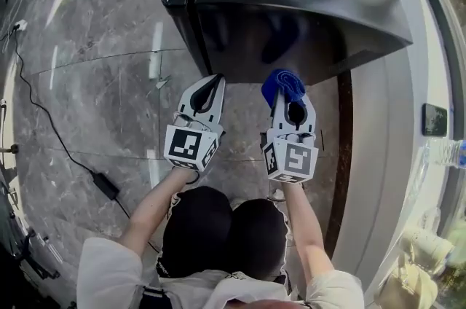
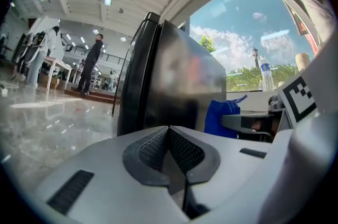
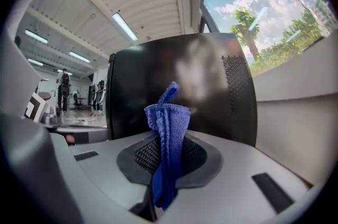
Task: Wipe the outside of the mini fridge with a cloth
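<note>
Your right gripper (image 1: 290, 100) pinched the blue cloth (image 1: 282, 81) between its jaws, and the cloth's fold stood up along them. The mini fridge (image 1: 291, 1) lay close ahead at twelve o'clock — your left gripper (image 1: 212, 83), at nine o'clock, was pressed together on nothing

A grey marble floor (image 1: 95, 45) is carrying everything here. The black mini fridge (image 1: 291, 1) is standing on it just ahead of the jaws of the left gripper (image 1: 215, 80) and the right gripper (image 1: 286, 90). Well to the left of the left jaws, a black cable (image 1: 36, 107) is trailing across the tiles to a small black adapter (image 1: 106, 185), which is lying behind them. A pale scrap (image 1: 162, 82), possibly tape, is lying just left of the left jaws' tips.
</note>
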A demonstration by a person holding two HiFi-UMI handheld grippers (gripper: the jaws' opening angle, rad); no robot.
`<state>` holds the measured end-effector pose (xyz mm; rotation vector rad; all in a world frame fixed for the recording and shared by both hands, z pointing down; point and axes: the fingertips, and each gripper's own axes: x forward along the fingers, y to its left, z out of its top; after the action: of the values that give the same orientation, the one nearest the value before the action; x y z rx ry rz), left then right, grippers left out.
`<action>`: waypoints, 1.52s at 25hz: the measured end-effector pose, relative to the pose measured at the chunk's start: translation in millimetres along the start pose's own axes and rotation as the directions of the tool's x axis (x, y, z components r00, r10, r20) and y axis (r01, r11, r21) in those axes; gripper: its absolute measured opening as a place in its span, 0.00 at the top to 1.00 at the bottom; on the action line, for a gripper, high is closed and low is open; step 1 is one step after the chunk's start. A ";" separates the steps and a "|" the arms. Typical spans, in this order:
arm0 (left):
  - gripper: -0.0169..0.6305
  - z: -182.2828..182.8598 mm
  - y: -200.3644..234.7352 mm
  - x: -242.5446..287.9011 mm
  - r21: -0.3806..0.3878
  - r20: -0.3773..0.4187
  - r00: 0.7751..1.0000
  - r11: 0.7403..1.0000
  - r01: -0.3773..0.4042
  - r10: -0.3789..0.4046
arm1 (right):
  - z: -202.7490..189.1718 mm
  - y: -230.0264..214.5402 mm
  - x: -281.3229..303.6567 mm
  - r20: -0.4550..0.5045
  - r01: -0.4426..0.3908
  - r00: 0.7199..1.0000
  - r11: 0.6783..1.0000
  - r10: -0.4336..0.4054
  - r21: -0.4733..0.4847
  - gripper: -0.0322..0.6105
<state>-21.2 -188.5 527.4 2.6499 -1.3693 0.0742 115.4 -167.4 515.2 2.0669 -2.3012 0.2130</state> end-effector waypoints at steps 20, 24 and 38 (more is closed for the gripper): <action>0.97 629.0 -87.1 -117.3 0.032 0.009 0.999 0.998 -0.049 0.048 | 577.0 107.5 -105.8 -0.196 -0.125 0.975 0.989 0.108 -0.080 0.85; 0.97 714.3 -111.8 -139.7 0.060 0.064 0.998 0.998 -0.020 0.016 | 667.7 103.9 -140.1 -0.111 -0.100 0.989 0.993 0.093 -0.059 0.85; 0.97 766.4 -128.5 -180.9 0.019 0.166 0.986 0.999 -0.031 0.027 | 761.7 117.5 -177.4 0.085 -0.033 0.996 0.999 0.036 -0.035 0.85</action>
<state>-43.2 -94.0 -264.6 2.7072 -1.4638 -0.1323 65.0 -79.0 -269.1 2.0602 -2.3730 0.0876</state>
